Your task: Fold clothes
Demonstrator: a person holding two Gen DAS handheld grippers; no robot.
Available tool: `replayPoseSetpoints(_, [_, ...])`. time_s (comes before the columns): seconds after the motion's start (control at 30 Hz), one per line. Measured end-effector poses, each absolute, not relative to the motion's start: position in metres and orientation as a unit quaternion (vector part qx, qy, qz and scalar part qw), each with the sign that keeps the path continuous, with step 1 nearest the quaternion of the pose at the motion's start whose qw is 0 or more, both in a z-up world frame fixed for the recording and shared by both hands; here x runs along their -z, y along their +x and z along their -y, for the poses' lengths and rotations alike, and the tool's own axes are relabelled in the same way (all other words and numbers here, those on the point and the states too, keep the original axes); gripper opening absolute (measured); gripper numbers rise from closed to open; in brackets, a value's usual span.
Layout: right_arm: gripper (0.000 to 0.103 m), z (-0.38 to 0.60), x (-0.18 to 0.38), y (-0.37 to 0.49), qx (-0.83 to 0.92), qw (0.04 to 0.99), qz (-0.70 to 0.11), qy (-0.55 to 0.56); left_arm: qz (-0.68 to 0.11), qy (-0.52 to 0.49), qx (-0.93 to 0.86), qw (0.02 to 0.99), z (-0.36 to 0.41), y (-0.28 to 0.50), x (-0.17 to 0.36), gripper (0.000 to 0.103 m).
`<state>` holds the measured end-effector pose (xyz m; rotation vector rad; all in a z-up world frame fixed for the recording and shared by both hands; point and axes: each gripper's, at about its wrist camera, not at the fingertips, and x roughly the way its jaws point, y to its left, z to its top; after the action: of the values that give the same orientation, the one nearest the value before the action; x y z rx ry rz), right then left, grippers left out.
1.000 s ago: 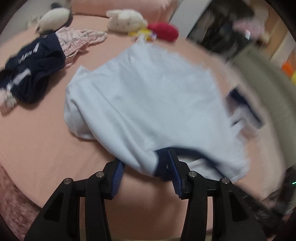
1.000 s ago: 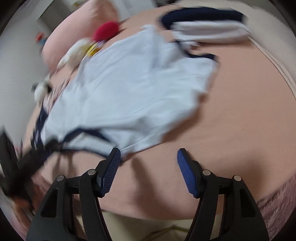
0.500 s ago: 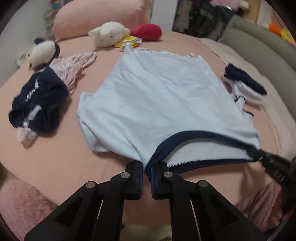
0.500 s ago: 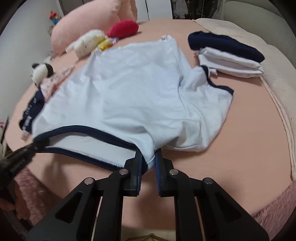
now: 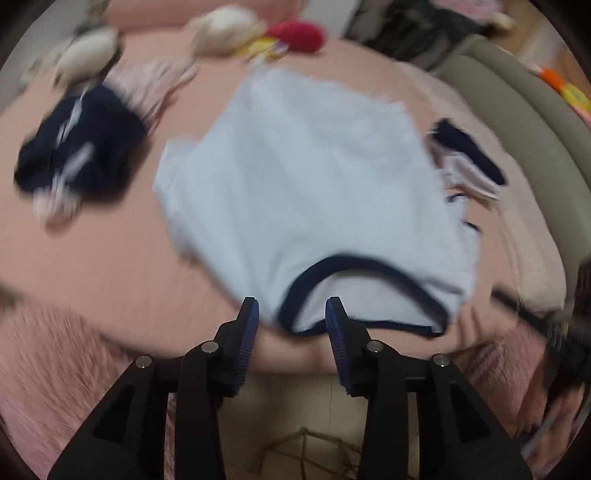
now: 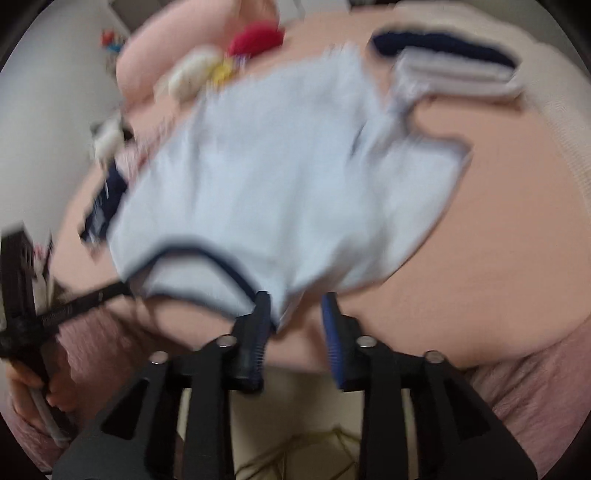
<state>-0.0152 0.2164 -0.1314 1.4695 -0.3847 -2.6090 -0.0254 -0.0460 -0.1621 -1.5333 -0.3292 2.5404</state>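
- Half a second ago both grippers were pinched tight on the navy-trimmed neckline of the pale blue T-shirt (image 5: 314,184), one at each shoulder; now the left gripper (image 5: 291,317) has its jaws spread with the collar edge lying loose between them, gripping nothing
- The right gripper (image 6: 295,314) is likewise spread, and the shirt's near corner droops just past its left finger in the lower middle of the right wrist frame, not clamped
- Both views are smeared with motion blur, so the grippers appear to be pulling away from the cloth as they let go
- The T-shirt now lies spread on the peach bed sheet (image 5: 92,258), filling the centre of the left wrist frame, with the collar (image 5: 351,266) at the lower centre nearest the cameras and the hem toward the top; one sleeve (image 6: 424,177) fans out to the right in the right wrist view
- My reading: the shirt has been laid out flat and released, which leaves it ready for a fold, though it shows no fold yet
- A stack of folded clothes (image 6: 454,70) sits at the upper right of the right wrist frame, well apart from the shirt's body, while a crumpled navy garment (image 5: 81,158) lies at the upper left of the left wrist frame
- Plush toys (image 5: 225,29) rest along the top edge
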Motion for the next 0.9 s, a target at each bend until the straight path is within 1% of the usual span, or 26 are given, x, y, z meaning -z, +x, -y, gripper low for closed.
replayPoseSetpoints(0.03, [0.058, -0.231, 0.127, -0.022, 0.868, 0.043, 0.124, 0.478, 0.106, -0.512, -0.848, 0.088, 0.036, -0.035, 0.164, 0.04])
replayPoseSetpoints(0.07, [0.064, -0.246, 0.129, -0.033, 0.871, 0.021, 0.117, 0.478, 0.102, -0.512, -0.847, 0.099, 0.026, -0.044, 0.167, 0.04])
replayPoseSetpoints(0.1, [0.067, -0.261, 0.13, -0.045, 0.872, -0.002, 0.109, 0.477, 0.098, -0.511, -0.847, 0.109, 0.015, -0.053, 0.169, 0.04])
replayPoseSetpoints(0.13, [0.067, -0.276, 0.131, -0.056, 0.873, -0.024, 0.102, 0.476, 0.094, -0.511, -0.846, 0.119, 0.005, -0.063, 0.172, 0.04])
replayPoseSetpoints(0.2, [0.067, -0.306, 0.148, -0.083, 0.856, -0.033, 0.13, 0.499, 0.085, -0.51, -0.844, 0.14, -0.015, -0.081, 0.176, 0.04])
replayPoseSetpoints(0.4, [0.068, -0.326, 0.197, -0.118, 0.828, -0.04, 0.182, 0.529, 0.062, -0.507, -0.837, 0.197, -0.076, -0.133, 0.192, 0.04])
replayPoseSetpoints(0.43, [0.061, -0.322, 0.199, -0.119, 0.832, -0.043, 0.172, 0.525, 0.062, -0.509, -0.835, 0.2, -0.085, -0.133, 0.196, 0.04])
replayPoseSetpoints(0.47, [0.048, -0.314, 0.198, -0.119, 0.837, -0.033, 0.16, 0.523, 0.059, -0.509, -0.835, 0.201, -0.094, -0.134, 0.2, 0.04])
replayPoseSetpoints(0.5, [0.014, -0.306, 0.198, -0.12, 0.838, -0.015, 0.153, 0.523, 0.052, -0.51, -0.835, 0.2, -0.101, -0.135, 0.202, 0.04])
replayPoseSetpoints(0.53, [0.004, -0.3, 0.198, -0.12, 0.837, 0.003, 0.156, 0.525, 0.043, -0.511, -0.836, 0.198, -0.107, -0.135, 0.204, 0.041])
replayPoseSetpoints(0.67, [0.001, -0.309, 0.175, -0.102, 0.858, -0.002, 0.153, 0.491, 0.024, -0.505, -0.837, 0.208, -0.112, -0.128, 0.202, 0.042])
replayPoseSetpoints(0.83, [0.001, -0.324, 0.144, -0.076, 0.885, -0.019, 0.144, 0.443, 0.053, -0.512, -0.829, 0.219, -0.097, -0.119, 0.212, 0.047])
replayPoseSetpoints(0.9, [0.001, -0.33, 0.146, -0.064, 0.883, -0.041, 0.131, 0.45, 0.07, -0.514, -0.826, 0.22, -0.093, -0.116, 0.219, 0.047])
